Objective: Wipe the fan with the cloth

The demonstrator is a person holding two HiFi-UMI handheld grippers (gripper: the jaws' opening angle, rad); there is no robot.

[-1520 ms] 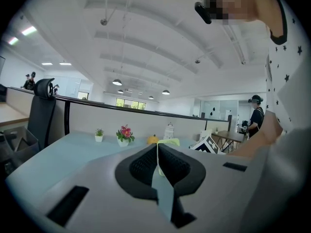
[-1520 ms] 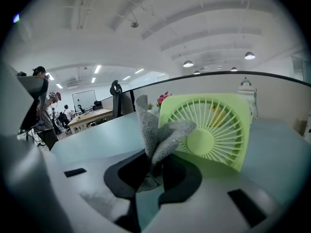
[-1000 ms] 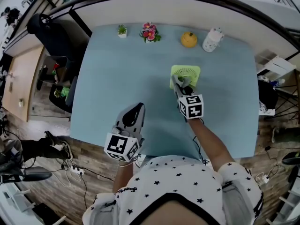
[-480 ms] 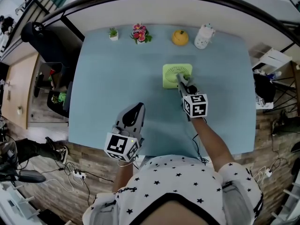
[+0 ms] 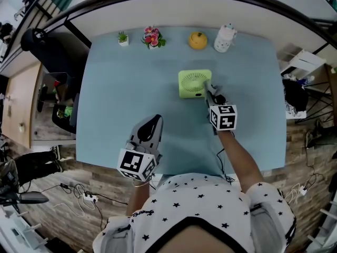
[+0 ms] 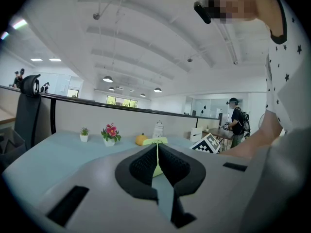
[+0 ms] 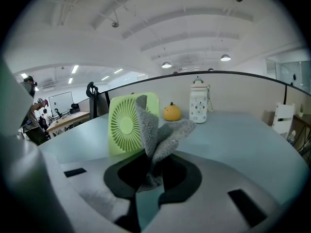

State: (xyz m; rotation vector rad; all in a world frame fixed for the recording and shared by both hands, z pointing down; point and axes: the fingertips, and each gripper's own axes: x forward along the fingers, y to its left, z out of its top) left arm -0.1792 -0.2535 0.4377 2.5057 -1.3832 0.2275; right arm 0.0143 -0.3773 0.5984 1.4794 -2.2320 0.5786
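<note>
A light green square fan (image 5: 194, 83) stands upright on the pale blue table (image 5: 131, 83); in the right gripper view the fan (image 7: 127, 123) shows its round grille. My right gripper (image 5: 211, 94) is at the fan's right edge, shut on a grey knitted cloth (image 7: 158, 132) that sticks up out of the jaws and lies against the fan's right side. My left gripper (image 5: 149, 128) rests over the table's near part, away from the fan, jaws shut with nothing between them. Past its tips in the left gripper view, the fan (image 6: 156, 141) is just visible.
Along the table's far edge stand a small potted plant (image 5: 122, 38), a pot of pink flowers (image 5: 151, 37), an orange pumpkin-shaped object (image 5: 198, 40) and a white bottle (image 5: 223, 38). A low partition wall runs behind them. A black chair (image 5: 52, 41) is off the left side.
My right gripper with the cloth has slid from the fan's front face across to its right edge. The left gripper has stayed where it was.
</note>
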